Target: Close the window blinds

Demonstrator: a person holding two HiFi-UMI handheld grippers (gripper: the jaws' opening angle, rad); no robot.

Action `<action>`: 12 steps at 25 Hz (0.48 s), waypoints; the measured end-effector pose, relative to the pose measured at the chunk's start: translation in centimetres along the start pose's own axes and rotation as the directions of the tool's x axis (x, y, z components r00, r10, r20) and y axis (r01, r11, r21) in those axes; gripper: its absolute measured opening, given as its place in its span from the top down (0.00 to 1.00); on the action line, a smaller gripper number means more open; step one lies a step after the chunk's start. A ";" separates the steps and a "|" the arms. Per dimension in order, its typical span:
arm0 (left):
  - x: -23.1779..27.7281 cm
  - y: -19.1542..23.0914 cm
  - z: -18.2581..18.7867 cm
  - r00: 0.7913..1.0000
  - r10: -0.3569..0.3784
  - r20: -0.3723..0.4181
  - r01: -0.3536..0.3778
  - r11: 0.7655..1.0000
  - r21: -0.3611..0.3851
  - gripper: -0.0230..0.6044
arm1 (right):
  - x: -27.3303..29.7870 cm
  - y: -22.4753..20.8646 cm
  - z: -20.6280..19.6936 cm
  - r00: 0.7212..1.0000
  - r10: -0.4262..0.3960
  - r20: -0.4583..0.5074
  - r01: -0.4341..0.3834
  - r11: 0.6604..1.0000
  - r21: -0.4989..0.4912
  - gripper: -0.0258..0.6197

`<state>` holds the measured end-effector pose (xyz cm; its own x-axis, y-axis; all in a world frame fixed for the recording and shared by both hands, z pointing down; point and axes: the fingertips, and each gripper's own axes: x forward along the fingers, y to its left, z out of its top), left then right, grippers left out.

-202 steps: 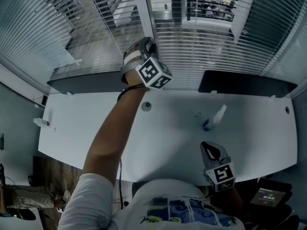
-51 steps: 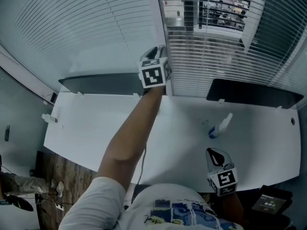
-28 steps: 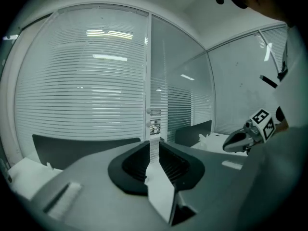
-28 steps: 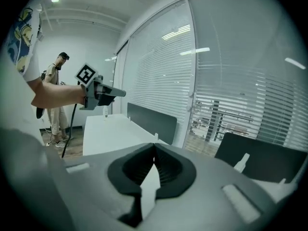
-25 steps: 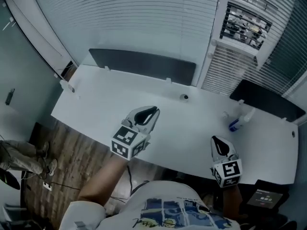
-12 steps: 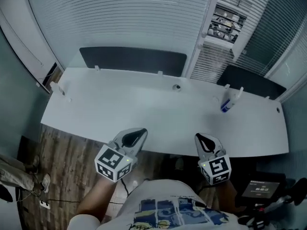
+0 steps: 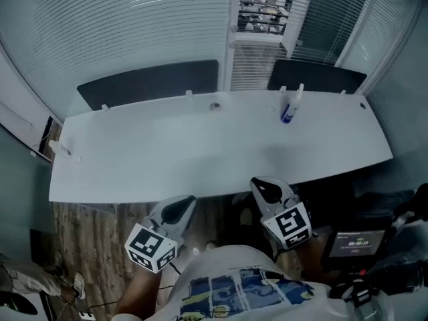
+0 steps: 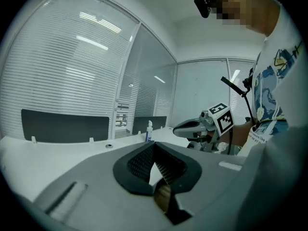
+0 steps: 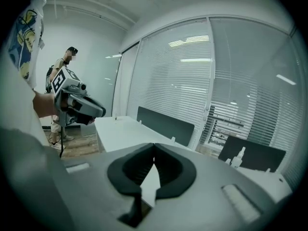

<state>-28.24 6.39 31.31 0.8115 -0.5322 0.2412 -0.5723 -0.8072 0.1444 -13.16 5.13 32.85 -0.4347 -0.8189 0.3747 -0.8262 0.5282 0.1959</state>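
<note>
While hovering low beside person's shirt [image 7: 247, 293], left hand-held gripper [image 7: 186, 202] is showing jaws pressed together, gripping nothing. Right hand-held gripper [image 7: 259, 184] is likewise showing jaws meeting at tips, empty. Both are pointing toward surface [image 7: 167, 156], just off its near edge. Spray bottle [image 7: 289, 109] is standing upright by far edge. Dark panels [image 7: 147, 85] are lining that edge. Blinds [image 7: 114, 32] are hanging behind panels, well apart from both; wide left section is looking shut, narrow section [image 7: 262, 9] is showing shelves through gaps.
</note>
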 end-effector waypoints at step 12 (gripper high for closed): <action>-1.4 -4.0 -1.9 0.998 -0.055 -0.028 0.055 0.998 0.025 0.95 | -3.6 2.5 -1.4 0.999 -0.035 0.000 0.035 0.999 0.009 0.96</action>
<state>-27.37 10.83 32.17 0.8380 -0.4800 0.2595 -0.5233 -0.8417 0.1332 -13.19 9.68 33.24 -0.4052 -0.8370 0.3679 -0.8443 0.4969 0.2007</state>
